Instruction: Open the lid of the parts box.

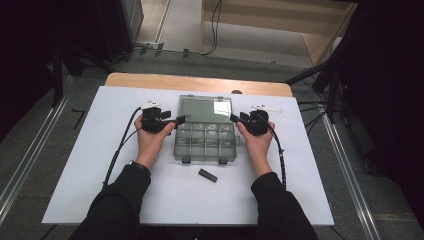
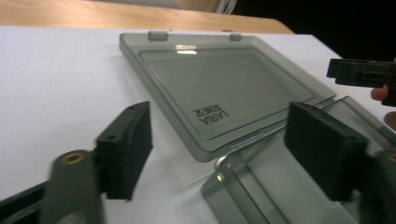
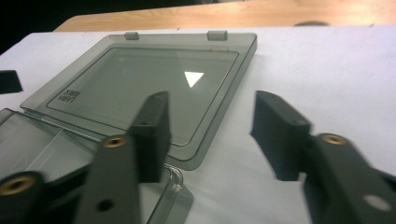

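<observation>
A smoky clear compartment box [image 1: 205,145] lies open in the middle of the white table top. Its lid [image 1: 205,109] is folded back flat on the table behind the base. My left gripper [image 1: 180,120] is at the box's left side by the hinge and stands open. In the left gripper view its jaws [image 2: 224,149] straddle the near corner of the lid [image 2: 224,84] and the base [image 2: 280,191] without pressing on either. My right gripper [image 1: 234,118] is at the box's right side, also open [image 3: 215,135], with the lid's corner [image 3: 140,88] between its spread jaws.
A small black block [image 1: 207,175] lies on the white table top [image 1: 100,165] in front of the box. A wooden table edge [image 1: 150,81] runs along the far side. Cables trail back from both grippers beside the person's forearms.
</observation>
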### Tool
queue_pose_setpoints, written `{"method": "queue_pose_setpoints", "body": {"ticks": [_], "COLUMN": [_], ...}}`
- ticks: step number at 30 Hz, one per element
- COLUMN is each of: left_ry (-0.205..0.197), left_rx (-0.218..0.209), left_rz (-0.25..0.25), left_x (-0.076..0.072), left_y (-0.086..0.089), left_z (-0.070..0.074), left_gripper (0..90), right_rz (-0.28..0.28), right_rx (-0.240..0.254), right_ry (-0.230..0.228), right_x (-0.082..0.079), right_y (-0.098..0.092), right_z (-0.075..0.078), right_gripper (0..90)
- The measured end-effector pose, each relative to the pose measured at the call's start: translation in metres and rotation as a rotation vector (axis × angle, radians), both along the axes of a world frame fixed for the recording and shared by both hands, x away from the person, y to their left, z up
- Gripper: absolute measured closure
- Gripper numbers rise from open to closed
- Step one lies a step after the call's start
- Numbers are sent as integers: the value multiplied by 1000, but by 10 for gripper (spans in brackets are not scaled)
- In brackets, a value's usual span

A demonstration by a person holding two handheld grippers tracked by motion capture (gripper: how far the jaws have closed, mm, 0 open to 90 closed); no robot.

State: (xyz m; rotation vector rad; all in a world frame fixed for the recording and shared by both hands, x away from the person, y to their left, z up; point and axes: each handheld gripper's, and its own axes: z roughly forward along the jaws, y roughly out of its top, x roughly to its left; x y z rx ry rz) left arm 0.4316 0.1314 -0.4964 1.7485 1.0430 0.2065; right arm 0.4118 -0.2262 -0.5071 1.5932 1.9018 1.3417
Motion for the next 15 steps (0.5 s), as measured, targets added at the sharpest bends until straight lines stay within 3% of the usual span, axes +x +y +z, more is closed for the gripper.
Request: {"method": "queue_pose_setpoints", "body": {"ticks": [5, 8, 15], "left_ry": [-53, -63, -86], "left_rx": [-6, -22, -36], "left_rz": [-58, -75, -87], "left_x": [-10, -14, -25], "left_y": [-1, 0, 3], "left_z": [3, 6, 12], "left_gripper": [87, 24, 0], "right_rz": [22, 45, 69], "right_rx": [-36, -37, -45], "right_ry": [-35, -49, -88], "right_x": [-9, -15, -32], "right_y": [0, -1, 1], "right_z": [5, 7, 15], "right_gripper": [204, 101, 3]}}
